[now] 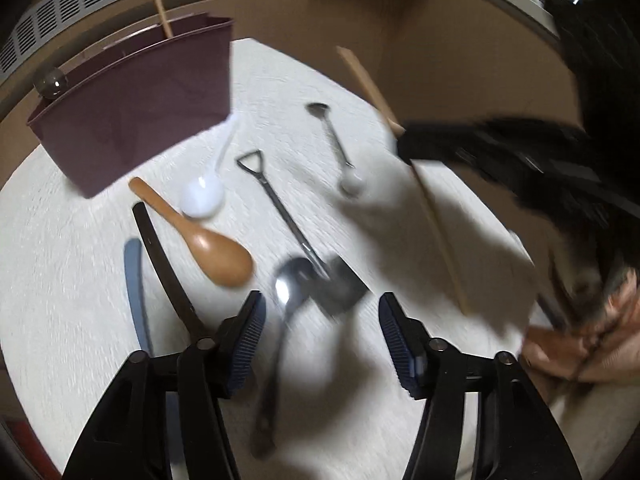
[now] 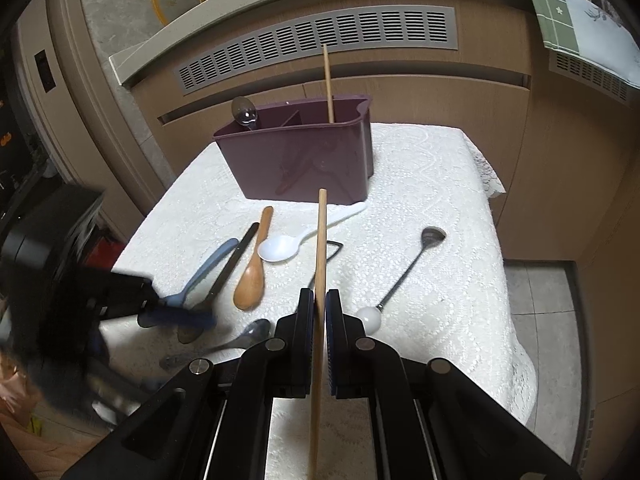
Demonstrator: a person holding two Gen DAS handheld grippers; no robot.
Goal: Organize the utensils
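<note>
A dark purple utensil caddy [image 2: 304, 160] stands at the back of the white cloth; it holds a wooden chopstick [image 2: 328, 84] and a clear spoon [image 2: 244, 112]. My right gripper [image 2: 320, 300] is shut on a second wooden chopstick [image 2: 320, 240], held above the table; it also shows in the left wrist view [image 1: 368, 80]. My left gripper [image 1: 320, 316] is open, low over a metal spoon [image 1: 288, 284] and a shovel-shaped spoon [image 1: 296, 232]. On the cloth lie a wooden spoon [image 1: 200, 232], a white plastic spoon [image 1: 204, 196], and a white-handled metal spoon [image 1: 340, 148].
A black utensil [image 1: 164, 264] and a blue one [image 1: 134, 284] lie at the left of the cloth. The white lace tablecloth [image 2: 440, 200] covers a small table in front of a wooden cabinet with a vent grille [image 2: 320, 40]. Tiled floor [image 2: 540, 320] lies to the right.
</note>
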